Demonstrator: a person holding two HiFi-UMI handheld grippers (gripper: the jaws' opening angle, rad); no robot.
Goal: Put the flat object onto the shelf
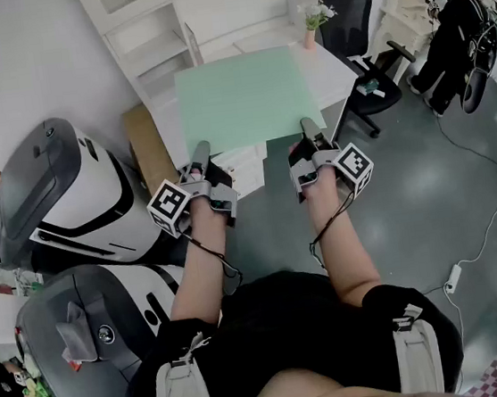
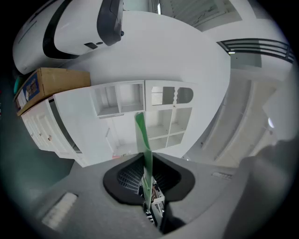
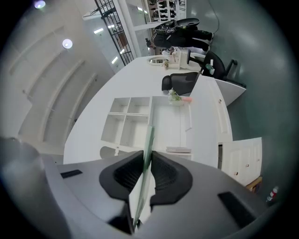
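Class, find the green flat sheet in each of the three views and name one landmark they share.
Head view: green flat sheet, upper centre, lying flat, broad face showing.
Left gripper view: thin green edge-on strip, centre, between the jaws.
Right gripper view: pale edge-on strip, centre, between the jaws.
Shared landmark: white shelf unit behind it.

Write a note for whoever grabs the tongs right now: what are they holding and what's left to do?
Left tongs: shut on the near edge of the green sheet.
Right tongs: shut on that same edge.
Sheet: held level between both, facing the white shelf.
Done: sheet picked up.
Left: carry it to the shelf, lay it down, let go.
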